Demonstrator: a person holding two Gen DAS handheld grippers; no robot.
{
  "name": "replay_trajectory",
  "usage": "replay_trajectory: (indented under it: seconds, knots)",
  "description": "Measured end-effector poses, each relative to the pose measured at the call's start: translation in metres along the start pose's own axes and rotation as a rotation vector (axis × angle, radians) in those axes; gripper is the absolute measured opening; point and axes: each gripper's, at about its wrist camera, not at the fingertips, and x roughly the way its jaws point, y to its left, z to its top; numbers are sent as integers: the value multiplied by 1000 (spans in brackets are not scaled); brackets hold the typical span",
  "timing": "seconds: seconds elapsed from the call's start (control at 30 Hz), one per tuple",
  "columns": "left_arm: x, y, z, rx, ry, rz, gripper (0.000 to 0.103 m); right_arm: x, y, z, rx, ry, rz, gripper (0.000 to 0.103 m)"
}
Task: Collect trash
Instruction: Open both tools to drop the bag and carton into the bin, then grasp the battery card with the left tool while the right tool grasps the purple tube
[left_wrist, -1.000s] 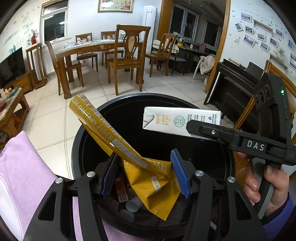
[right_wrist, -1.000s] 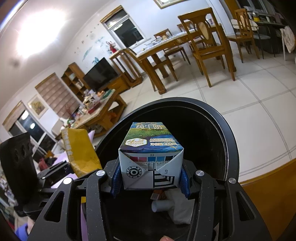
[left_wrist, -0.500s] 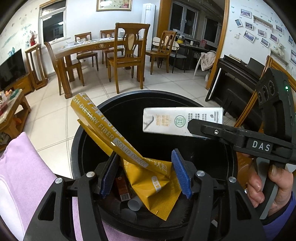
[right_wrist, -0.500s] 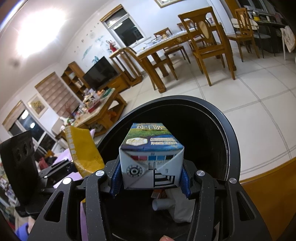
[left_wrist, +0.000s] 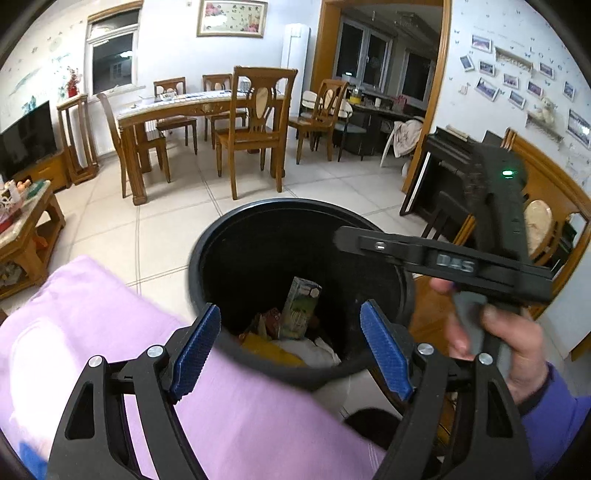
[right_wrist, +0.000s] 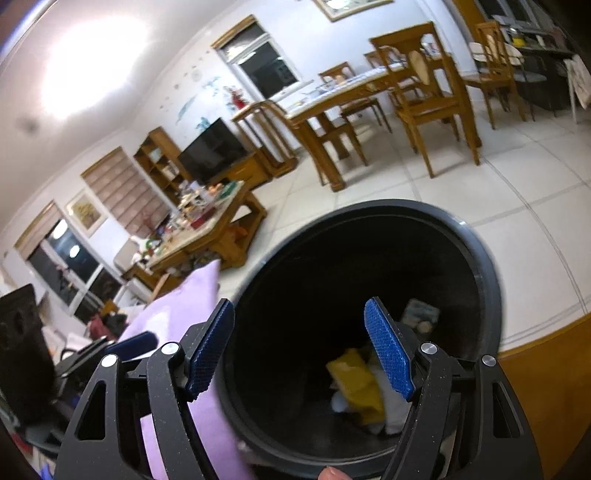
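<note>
**A:** Where's the trash now? The green-and-white milk carton (left_wrist: 300, 313) stands tilted on end inside the round black plastic bin (left_wrist: 280, 206), with the crumpled yellow foil packet (right_wrist: 356, 384) lying flat beside it.

**B:** Yep, both below and ahead of the left gripper (left_wrist: 291, 350) and right gripper (right_wrist: 301, 350). Jaws have just been opening, spread, nothing between them. I'd say neither's clearly closer.
</note>
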Motion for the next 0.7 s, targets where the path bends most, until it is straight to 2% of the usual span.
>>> replay_trajectory:
  seconds: [0.17,0.33,0.5,0.53,0.6,0.67,0.7]
  knots:
    - [-66,40,-33,-67,-25,57,78,15,76,-18,-127,69,86,73]
    - [-136,108,-87,-178,-38,229,78,36,168,-53,-323,180,196,73]
    - [-195,187,-153,-383,-22,391,78,55,259,-105,-577,277,273,73]
    - [-208,206,-173,-456,-27,413,78,58,274,-115,-624,288,275,71]
    - [-223,229,-198,-553,-34,430,78,66,299,-136,-718,325,285,61]
    - [-228,244,-217,-621,-26,427,78,73,316,-154,-781,351,288,61]
    - [-227,250,-228,-658,-20,400,78,78,323,-162,-816,364,286,61]
